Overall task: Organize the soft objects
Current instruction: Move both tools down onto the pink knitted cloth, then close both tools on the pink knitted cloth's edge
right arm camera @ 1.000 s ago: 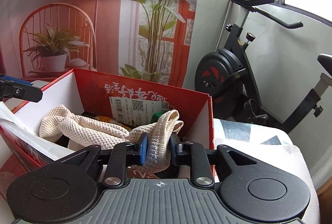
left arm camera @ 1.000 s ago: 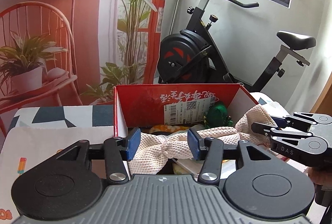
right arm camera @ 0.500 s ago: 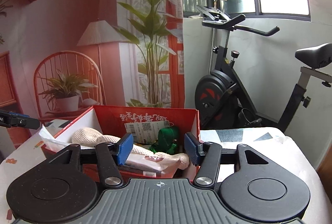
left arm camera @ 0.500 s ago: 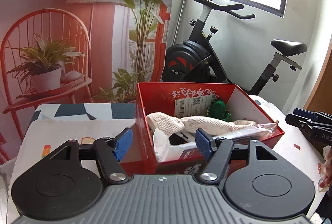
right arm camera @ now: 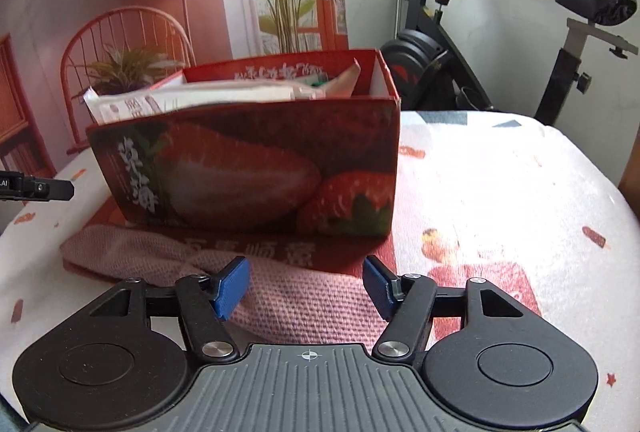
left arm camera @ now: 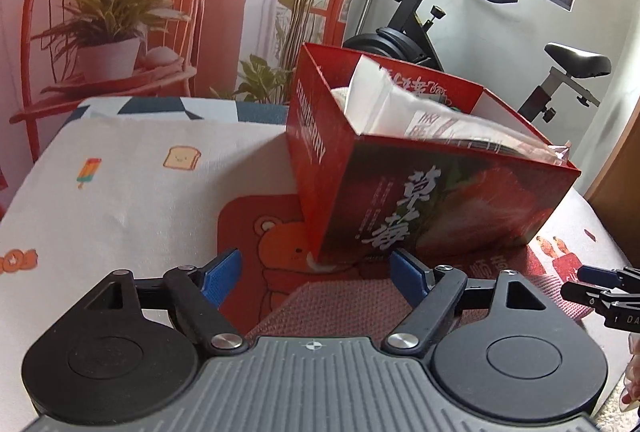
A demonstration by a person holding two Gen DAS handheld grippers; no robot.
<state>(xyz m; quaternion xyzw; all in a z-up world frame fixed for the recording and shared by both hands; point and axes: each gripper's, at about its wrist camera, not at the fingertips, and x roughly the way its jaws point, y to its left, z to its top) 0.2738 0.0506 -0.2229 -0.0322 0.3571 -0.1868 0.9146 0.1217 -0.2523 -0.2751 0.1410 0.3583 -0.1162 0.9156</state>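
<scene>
A red strawberry-print box (left arm camera: 420, 199) stands on the table and also shows in the right wrist view (right arm camera: 248, 167). White packets (left arm camera: 404, 111) stick out of its top. A pink knitted cloth (right arm camera: 288, 296) lies on the table in front of the box; it also shows in the left wrist view (left arm camera: 352, 304). My left gripper (left arm camera: 316, 278) is open and empty, low over the cloth's left part. My right gripper (right arm camera: 306, 286) is open and empty, low over the cloth. The cream cloth placed in the box is hidden by the box wall.
The table carries a white cartoon-print cover (left arm camera: 120, 183) with a red bear mat (left arm camera: 272, 244) under the box. An exercise bike (right arm camera: 460, 43) stands behind the table. A printed backdrop with chair and plants (left arm camera: 112, 23) hangs at the back left.
Both grippers let go of the cream cloth in the box, opened, and pulled back and down. They now sit low in front of the box over the pink cloth.
</scene>
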